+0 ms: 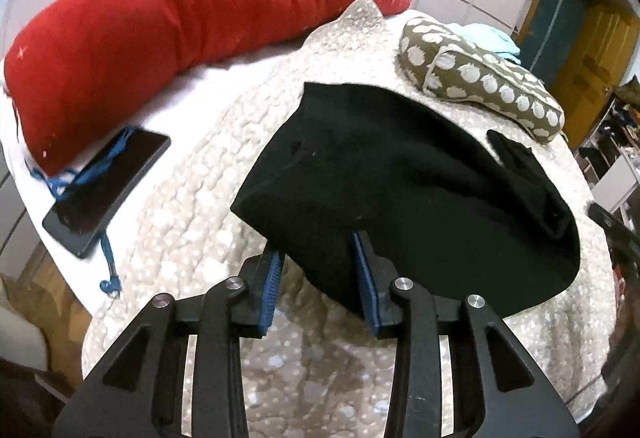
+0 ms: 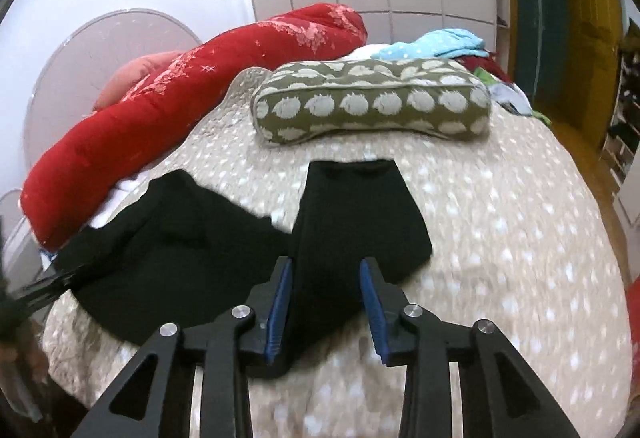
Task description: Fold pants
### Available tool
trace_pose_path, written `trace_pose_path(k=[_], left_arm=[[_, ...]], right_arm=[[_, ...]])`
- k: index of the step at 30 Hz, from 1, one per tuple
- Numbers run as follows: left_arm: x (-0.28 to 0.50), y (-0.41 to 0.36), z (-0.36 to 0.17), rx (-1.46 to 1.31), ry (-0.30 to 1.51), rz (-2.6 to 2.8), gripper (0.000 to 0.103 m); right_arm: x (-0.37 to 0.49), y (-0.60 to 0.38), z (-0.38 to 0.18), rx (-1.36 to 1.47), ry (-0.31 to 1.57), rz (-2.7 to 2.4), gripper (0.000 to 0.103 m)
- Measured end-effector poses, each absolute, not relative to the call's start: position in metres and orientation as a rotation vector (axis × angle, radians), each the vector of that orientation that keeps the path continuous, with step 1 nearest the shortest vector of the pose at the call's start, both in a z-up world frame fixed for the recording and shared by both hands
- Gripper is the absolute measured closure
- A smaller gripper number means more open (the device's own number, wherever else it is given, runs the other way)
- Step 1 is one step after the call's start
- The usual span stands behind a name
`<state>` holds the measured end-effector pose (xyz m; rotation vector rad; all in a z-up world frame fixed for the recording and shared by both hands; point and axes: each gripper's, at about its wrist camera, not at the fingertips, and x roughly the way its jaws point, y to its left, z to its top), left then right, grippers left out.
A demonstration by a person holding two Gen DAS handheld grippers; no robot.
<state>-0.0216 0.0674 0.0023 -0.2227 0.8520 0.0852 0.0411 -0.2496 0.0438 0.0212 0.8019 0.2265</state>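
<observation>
Lying crumpled on the bed [image 2: 500, 222], the black pants [image 2: 176, 238] stretch left-right, fabric between both the open left tongs [image 1: 318, 262] and right tongs [image 2: 326, 274].

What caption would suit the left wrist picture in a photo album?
Open left hand-held gripper straddling the edge of black pants on a spotted quilt, phone nearby.
</observation>
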Motion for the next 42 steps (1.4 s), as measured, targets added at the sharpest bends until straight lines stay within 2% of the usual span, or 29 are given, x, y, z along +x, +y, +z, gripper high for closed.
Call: trace_pose_path(k=[6,13,15,18,25,29,33,36,38,40,42], left_arm=[[-0.004,0.044,0.004,-0.182,0.842,0.073,0.069],[0.011,0.038,0.005,-0.166,0.823,0.07,0.069],[0.014,0.037,0.001,-0.164,0.841,0.071,0.069],[0.014,0.038,-0.003,-0.167,0.847,0.077,0.069],[0.003,0.043,-0.002,-0.196,0.848,0.091,0.069],[-0.011,0.054,0.005,-0.21,0.818,0.113,0.069],[-0.021,0.071,0.002,-0.243,0.83,0.149,0.069],[-0.026,0.08,-0.004,-0.262,0.857,0.168,0.069],[-0.031,0.084,-0.004,-0.267,0.864,0.182,0.069],[-0.039,0.087,0.002,-0.257,0.842,0.198,0.069],[-0.045,0.093,0.008,-0.249,0.816,0.225,0.06]], right_arm=[[0.12,-0.227,0.016,-0.035,0.932,0.255,0.069],[0.174,-0.218,-0.008,-0.077,1.028,0.268,0.07],[0.181,-0.224,-0.011,-0.075,1.021,0.255,0.091],[0.174,-0.24,-0.001,-0.009,0.96,0.254,0.097],[0.092,-0.324,0.055,0.195,0.755,0.184,0.098],[0.024,-0.376,0.064,0.29,0.689,0.107,0.098],[-0.03,-0.42,0.031,0.393,0.759,0.039,0.098],[-0.035,-0.433,-0.023,0.456,0.901,0.003,0.098],[-0.038,-0.436,-0.039,0.494,0.91,-0.014,0.098],[-0.041,-0.434,-0.031,0.499,0.884,-0.053,0.092],[-0.042,-0.426,-0.017,0.41,0.874,-0.116,0.08]])
